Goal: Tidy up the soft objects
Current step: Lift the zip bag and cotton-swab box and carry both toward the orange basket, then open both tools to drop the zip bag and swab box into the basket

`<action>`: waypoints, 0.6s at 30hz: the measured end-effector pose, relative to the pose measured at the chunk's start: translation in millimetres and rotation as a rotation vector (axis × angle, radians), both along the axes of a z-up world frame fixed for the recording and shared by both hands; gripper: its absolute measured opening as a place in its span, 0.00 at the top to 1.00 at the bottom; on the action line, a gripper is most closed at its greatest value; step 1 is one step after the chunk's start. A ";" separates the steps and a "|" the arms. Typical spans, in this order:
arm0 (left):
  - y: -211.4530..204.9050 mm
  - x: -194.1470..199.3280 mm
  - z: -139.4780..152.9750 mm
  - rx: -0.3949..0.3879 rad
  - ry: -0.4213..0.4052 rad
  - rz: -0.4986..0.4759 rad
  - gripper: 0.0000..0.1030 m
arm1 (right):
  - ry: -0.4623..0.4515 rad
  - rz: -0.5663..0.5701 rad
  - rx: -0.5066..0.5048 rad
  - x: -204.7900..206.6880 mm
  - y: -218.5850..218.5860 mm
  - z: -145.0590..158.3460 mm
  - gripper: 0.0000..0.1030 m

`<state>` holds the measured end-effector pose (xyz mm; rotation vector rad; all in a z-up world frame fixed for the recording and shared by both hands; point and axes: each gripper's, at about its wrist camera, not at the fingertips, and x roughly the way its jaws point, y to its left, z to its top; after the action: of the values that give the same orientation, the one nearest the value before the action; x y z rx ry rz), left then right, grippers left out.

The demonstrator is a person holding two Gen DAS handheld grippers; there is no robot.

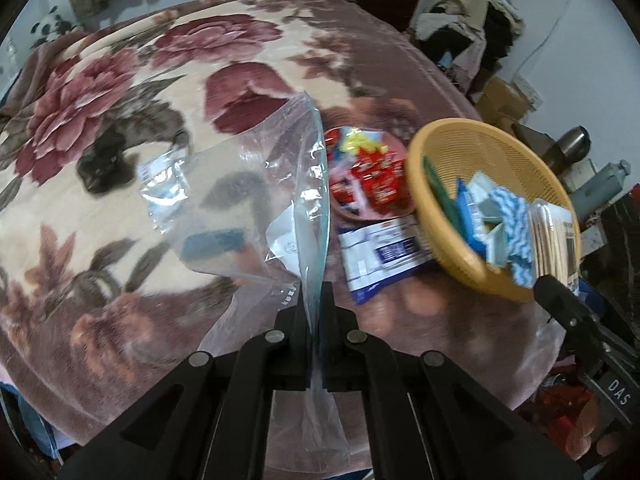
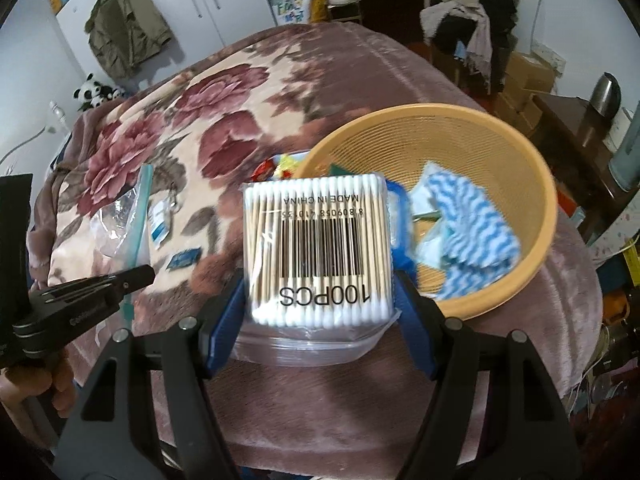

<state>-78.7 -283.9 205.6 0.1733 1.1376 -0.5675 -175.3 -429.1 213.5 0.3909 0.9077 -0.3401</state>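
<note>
Right hand-held gripper [image 2: 320, 276] clamps a cotton swab pack [image 2: 318, 246] just in front of the yellow basket [image 2: 536, 248]; left hand-held gripper [image 1: 316, 300] pinches the zip bag [image 1: 256, 208] left of the basket. Several items wait in the basket: early days, I'd say.

Basket [image 1: 472, 264] right of snack plate [image 1: 348, 210]; packet [image 1: 380, 256] before plate, zip bag [image 1: 256, 200] left.

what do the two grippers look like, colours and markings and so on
The left gripper is all matte black: angular linkage bars joined by round grey pivot pins, ending in narrow flat black jaws. The right gripper has the same black bars and grey pins, but its jaws are lined with blue pads. Seen from the left camera, its body carries white lettering "DAS". No cables or sleeves show.
</note>
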 end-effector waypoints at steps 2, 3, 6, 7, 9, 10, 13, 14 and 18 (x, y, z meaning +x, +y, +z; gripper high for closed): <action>-14.1 0.7 3.0 -0.014 0.009 -0.015 1.00 | -0.001 -0.013 -0.001 -1.8 -9.8 1.8 0.31; -23.0 0.8 4.4 -0.019 0.013 -0.024 1.00 | -0.002 -0.020 -0.002 -3.4 -15.2 2.9 0.31; -45.5 0.2 7.1 -0.029 0.021 -0.052 1.00 | -0.003 -0.037 -0.004 -6.5 -27.4 5.1 0.31; -50.8 -0.2 8.0 -0.033 0.023 -0.059 1.00 | -0.004 -0.044 -0.006 -7.6 -32.4 6.0 0.31; -66.5 -1.2 10.4 -0.040 0.028 -0.080 1.00 | -0.004 -0.057 -0.008 -9.3 -41.5 7.0 0.31; -71.7 -1.1 11.0 -0.042 0.029 -0.088 1.00 | -0.004 -0.064 -0.009 -10.1 -46.5 7.5 0.31; -94.0 -4.3 14.3 -0.051 0.030 -0.121 1.00 | -0.004 -0.086 -0.015 -12.7 -60.4 9.3 0.31; -100.4 -4.5 14.9 -0.054 0.031 -0.129 1.00 | -0.004 -0.092 -0.015 -13.1 -65.1 9.8 0.31; -126.0 -5.2 16.2 -0.076 0.054 -0.161 1.00 | -0.008 -0.109 -0.021 -15.7 -80.1 12.3 0.31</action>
<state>-84.0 -409.9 221.8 0.1859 1.1592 -0.7615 -190.9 -509.2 225.8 0.4225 0.8766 -0.4472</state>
